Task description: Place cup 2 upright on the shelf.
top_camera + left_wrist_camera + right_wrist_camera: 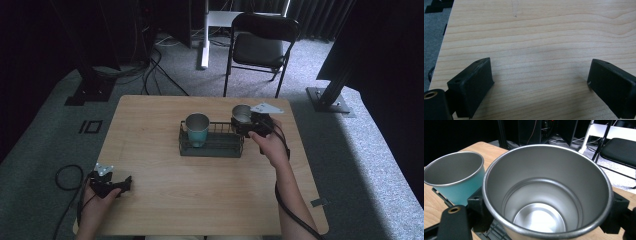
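Right gripper fingers clamp bare steel cup just right of black wire rack; rigid, light, slippery—grip walls. Left gripper fingers wide apart, empty, over wooden counter.

Steel cup: open-topped, upright, empty, clamped between the two black jaws of the right gripper, one jaw against each side. Teal cup: steel-lined, upright, just beside it on the left, standing in a black wire rack. Wooden counter beneath. Black folding chair behind, upper right.
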`<state>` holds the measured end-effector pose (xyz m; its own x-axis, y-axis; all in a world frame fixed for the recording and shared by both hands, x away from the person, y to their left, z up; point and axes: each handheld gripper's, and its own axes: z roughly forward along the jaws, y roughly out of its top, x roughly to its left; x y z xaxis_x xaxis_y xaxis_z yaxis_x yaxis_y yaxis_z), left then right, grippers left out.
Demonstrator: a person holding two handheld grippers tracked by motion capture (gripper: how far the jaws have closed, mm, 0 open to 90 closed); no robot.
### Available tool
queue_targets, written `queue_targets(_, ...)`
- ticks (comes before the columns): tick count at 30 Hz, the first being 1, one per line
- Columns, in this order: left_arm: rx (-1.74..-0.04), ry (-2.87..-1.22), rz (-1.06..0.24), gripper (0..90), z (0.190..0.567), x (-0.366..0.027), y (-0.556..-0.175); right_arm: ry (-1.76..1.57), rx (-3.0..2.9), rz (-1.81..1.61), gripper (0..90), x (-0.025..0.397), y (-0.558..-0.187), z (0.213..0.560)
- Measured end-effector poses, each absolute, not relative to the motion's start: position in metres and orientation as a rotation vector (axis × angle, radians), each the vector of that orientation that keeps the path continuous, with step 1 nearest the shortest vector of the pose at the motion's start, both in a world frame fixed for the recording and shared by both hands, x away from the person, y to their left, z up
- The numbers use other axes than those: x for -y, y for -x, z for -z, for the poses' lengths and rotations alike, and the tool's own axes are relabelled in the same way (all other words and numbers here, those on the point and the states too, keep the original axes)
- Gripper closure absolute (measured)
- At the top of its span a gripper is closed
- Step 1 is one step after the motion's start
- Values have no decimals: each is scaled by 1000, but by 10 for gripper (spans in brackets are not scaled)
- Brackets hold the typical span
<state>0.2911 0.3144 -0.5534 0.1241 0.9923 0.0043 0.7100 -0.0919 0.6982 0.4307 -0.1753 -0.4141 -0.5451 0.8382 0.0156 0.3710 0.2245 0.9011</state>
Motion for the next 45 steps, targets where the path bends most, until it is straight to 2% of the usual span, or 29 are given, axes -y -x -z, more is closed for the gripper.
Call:
queue_targets(21, -1640, -1862, -672, 67, 553, -314, -291, -1079, -2093, -1308, 181, 139, -435, 428)
queue_targets(45, -1641, -1863, -672, 67, 553, -314, -291, -1090, -2123, -1280, 181, 126, -439, 454)
